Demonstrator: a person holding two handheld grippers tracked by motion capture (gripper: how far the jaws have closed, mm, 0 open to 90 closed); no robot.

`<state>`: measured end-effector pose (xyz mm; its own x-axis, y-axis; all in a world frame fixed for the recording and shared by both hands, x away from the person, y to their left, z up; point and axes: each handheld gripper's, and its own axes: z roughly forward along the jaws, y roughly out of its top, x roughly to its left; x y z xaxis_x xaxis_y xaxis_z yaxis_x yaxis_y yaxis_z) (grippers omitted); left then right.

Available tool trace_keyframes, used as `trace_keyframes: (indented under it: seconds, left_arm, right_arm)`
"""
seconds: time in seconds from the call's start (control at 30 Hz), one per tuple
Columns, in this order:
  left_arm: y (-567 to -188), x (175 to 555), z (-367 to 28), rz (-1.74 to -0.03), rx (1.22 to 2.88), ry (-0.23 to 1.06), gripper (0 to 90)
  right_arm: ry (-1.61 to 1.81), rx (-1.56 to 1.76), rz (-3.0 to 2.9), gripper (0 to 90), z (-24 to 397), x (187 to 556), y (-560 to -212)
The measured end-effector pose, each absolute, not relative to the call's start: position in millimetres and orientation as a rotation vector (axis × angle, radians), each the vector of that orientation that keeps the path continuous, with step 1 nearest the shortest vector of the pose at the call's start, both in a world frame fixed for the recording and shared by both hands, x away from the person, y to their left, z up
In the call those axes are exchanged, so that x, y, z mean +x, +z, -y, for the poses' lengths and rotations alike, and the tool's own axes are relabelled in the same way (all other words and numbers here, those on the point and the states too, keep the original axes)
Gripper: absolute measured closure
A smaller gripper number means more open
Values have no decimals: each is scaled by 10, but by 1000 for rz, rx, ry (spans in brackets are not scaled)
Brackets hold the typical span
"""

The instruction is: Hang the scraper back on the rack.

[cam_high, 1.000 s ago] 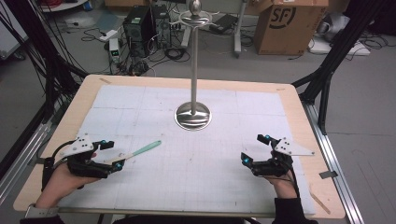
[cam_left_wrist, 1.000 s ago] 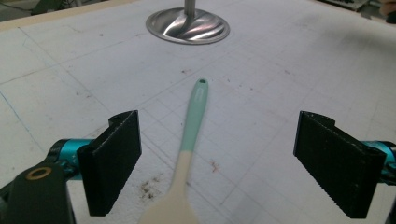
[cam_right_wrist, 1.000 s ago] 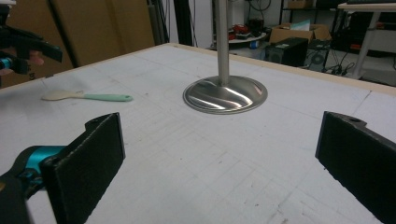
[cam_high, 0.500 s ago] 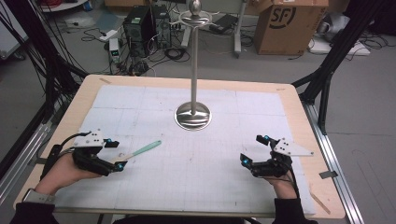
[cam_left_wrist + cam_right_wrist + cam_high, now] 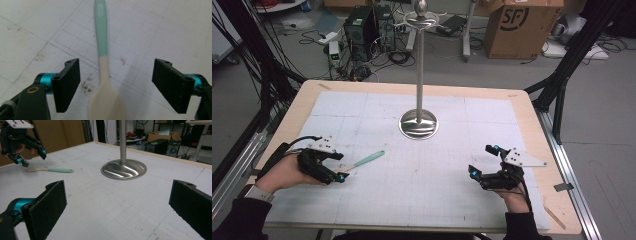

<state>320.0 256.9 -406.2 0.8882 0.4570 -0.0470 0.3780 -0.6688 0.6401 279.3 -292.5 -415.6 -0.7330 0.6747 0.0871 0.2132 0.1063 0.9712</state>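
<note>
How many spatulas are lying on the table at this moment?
1. The spatula lies on the white mat at the table's left side, its pale blade between the open jaws of the left hand-held gripper. None seems hidden.

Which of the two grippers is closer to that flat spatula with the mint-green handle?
Left. The left gripper hangs open over the spatula, jaws either side of its cream blade. The right gripper sits across the table, far off.
</note>
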Motion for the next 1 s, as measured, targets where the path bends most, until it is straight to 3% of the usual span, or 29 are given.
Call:
trace_keyframes:
  seconds: [0.13,0.33,0.4,0.43,0.8,1.0]
  left_arm:
    - [-4071,3264,-2529,-565,2457,195,326]
    - [-4135,3330,-2430,-585,2511,157,403]
    - [-4131,3356,-2411,-586,2528,154,456]
    - [-4127,3371,-2402,-585,2542,162,524]
    - [-4115,3451,-2294,-583,2644,113,639]
    - [-4134,3489,-2282,-636,2654,71,762]
  right_arm:
    - [1675,854,-2016,3,2918,2784,-4152]
    - [1674,851,-2024,3,2914,2786,-4153]
    - [1676,851,-2024,3,2914,2786,-4153]
    - [1675,850,-2024,3,2916,2787,-4154]
    - [1687,843,-2021,3,2908,2784,-4146]
    - [1689,841,-2017,3,2914,2786,-4145]
